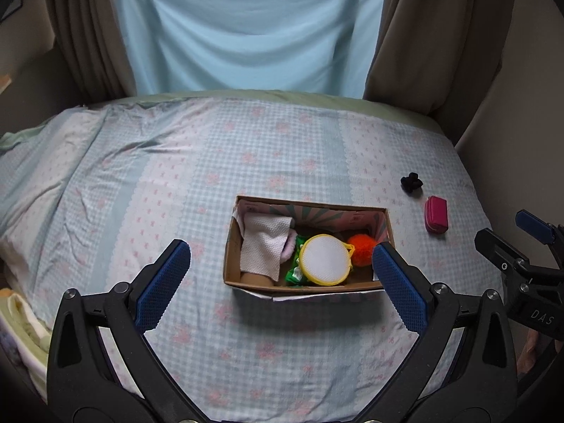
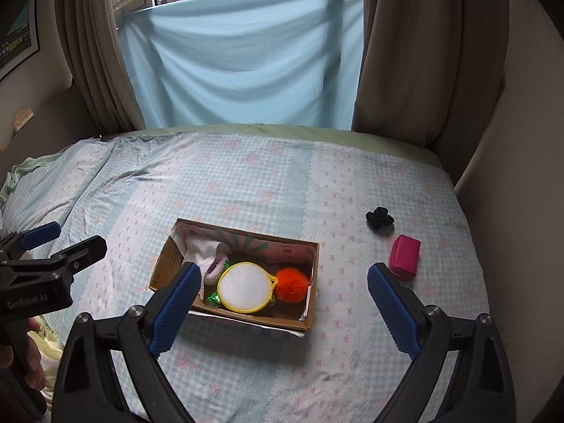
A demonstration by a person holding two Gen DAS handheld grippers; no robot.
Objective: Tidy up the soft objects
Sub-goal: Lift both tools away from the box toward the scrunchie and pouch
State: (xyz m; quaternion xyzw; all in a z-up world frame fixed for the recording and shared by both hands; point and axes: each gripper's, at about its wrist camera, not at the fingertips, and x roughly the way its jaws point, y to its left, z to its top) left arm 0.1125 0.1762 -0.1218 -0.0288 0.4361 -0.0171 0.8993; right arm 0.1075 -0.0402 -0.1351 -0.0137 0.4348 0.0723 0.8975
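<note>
Cardboard box on bed (already holding soft items), black scrunchie and pink pouch outside it, both grippers' fingers spread

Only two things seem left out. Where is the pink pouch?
The pink pouch lies on the bedspread right of the cardboard box, just nearer than the black scrunchie.

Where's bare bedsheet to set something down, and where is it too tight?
Open sheet lies left of the cardboard box, between the box and the window curtain, and in front of it. Right of the box, a strip stays free before the pink pouch and black scrunchie. Inside the box is crowded: white cloth, round mesh pouch, orange pom-pom.
</note>
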